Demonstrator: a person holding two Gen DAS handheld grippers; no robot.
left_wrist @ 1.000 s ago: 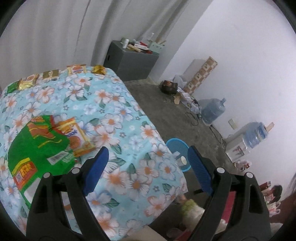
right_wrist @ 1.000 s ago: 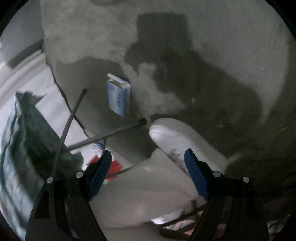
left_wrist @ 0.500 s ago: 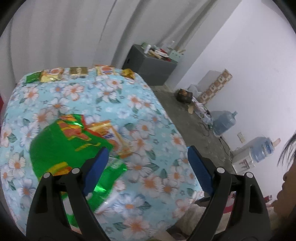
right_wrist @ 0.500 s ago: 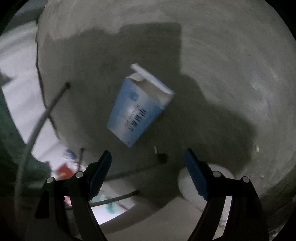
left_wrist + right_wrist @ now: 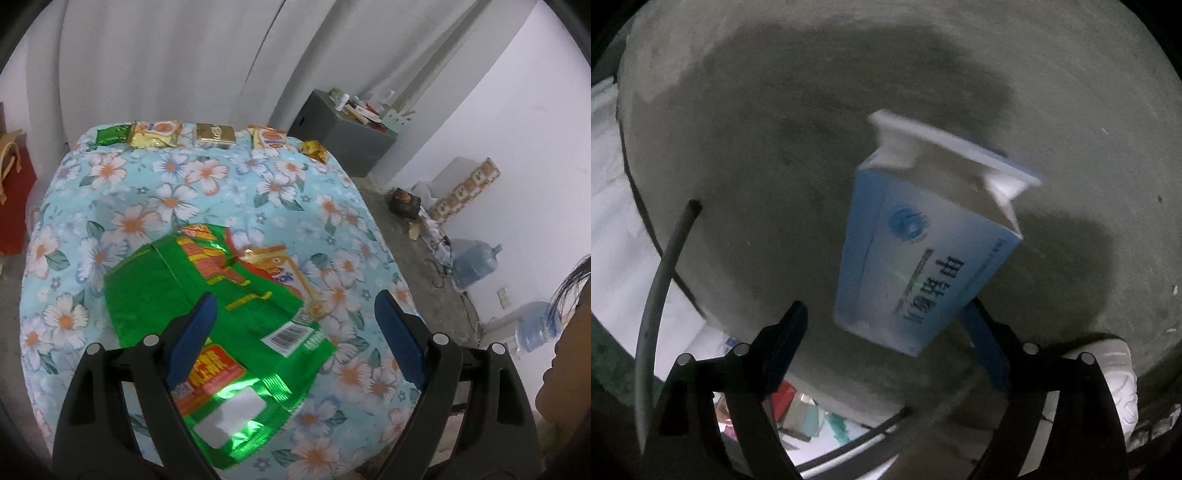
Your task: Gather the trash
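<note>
Your left gripper (image 5: 291,332) tilts down, jaws wide, over one green bag (image 5: 221,314) on the floral cloth (image 5: 177,199); five packets (image 5: 216,134) line its far edge. Your right gripper (image 5: 886,332), jaws just widened, hovers over one blue box (image 5: 919,266) on the floor (image 5: 775,147), unheld.

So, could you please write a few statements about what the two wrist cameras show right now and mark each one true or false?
1. The green snack bag lies on the floral cloth. True.
2. The left tongs are clamped shut on the green snack bag. False: they stand open above it.
3. The blue and white carton lies on the concrete floor with its top flaps open. True.
4. The right tongs are shut. False: their jaws stand wide, having just been opening, with the carton's near end between them.
5. The small snack packets are scattered on the floor. False: they line the cloth's far edge.
</note>
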